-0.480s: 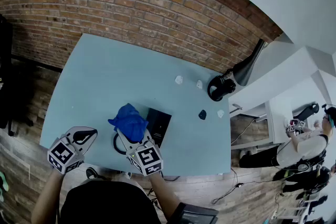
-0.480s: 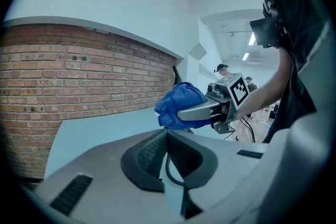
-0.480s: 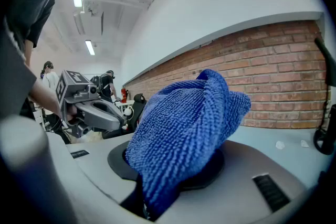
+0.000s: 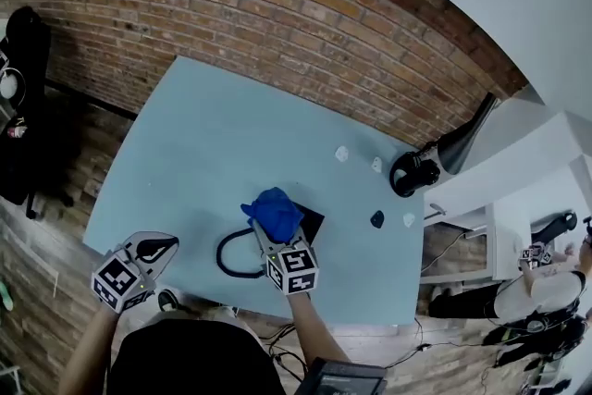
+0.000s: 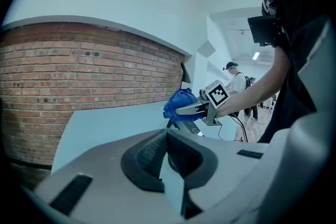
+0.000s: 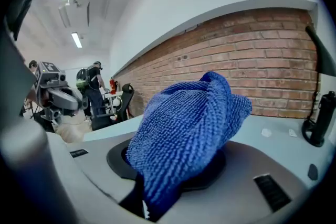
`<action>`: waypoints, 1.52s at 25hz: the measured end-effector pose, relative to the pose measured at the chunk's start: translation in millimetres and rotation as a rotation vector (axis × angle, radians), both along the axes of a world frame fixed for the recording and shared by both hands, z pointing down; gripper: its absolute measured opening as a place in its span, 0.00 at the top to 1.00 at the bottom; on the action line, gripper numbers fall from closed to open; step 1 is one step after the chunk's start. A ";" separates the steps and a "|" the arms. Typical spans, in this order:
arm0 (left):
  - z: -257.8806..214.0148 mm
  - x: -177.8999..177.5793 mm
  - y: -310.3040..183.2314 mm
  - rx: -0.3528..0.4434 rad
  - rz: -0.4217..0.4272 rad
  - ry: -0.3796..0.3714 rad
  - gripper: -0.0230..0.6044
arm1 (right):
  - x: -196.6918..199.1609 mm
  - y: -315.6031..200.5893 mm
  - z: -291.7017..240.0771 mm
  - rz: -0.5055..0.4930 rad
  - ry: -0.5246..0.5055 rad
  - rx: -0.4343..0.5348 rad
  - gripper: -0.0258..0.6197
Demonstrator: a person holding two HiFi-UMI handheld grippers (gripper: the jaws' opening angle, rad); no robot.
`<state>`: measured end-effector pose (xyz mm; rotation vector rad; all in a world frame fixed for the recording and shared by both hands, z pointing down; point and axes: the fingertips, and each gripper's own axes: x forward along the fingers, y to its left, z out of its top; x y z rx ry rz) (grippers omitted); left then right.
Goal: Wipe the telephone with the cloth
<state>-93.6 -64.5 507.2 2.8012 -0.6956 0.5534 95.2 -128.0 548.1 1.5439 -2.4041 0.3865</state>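
Note:
The black telephone [image 4: 312, 221] lies near the front edge of the pale blue table [image 4: 213, 134], and its cord [image 4: 230, 256] loops out to its left. My right gripper [image 4: 275, 225] is shut on a bunched blue cloth [image 4: 275, 212], which covers the telephone's left part. In the right gripper view the cloth [image 6: 189, 123] fills the space between the jaws. My left gripper [image 4: 159, 247] hovers at the table's front left corner, shut and holding nothing. From the left gripper view, the cloth [image 5: 178, 104] and the right gripper [image 5: 193, 109] hang over the telephone [image 5: 179, 124].
Beyond the telephone lie small white scraps [image 4: 341, 154] and a small dark object [image 4: 376, 218]. A black headset [image 4: 413, 172] sits at the table's right corner. A brick wall [image 4: 277, 14] backs the table. A black chair [image 4: 23, 97] stands at the left, a person [image 4: 546, 287] at the far right.
The right gripper has slid the cloth a little to the right, further over the telephone. The head view has shifted. The left gripper has stayed at the table's corner.

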 end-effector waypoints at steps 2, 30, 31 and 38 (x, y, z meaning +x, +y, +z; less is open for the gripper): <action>2.2 -7.8 1.8 -0.004 -0.023 -0.006 0.98 | 17.5 -8.6 6.0 0.024 0.041 -0.004 0.69; 15.3 -28.2 23.5 -0.051 -0.097 -0.040 0.98 | 88.1 -41.8 72.9 0.104 0.106 -0.069 0.69; 15.6 -28.5 23.9 -0.051 -0.096 -0.039 0.98 | 86.7 -40.6 73.6 0.097 0.110 -0.069 0.69; 19.0 -30.3 30.1 -0.060 -0.093 -0.032 0.98 | 73.4 -22.5 86.8 0.016 0.184 -0.085 0.68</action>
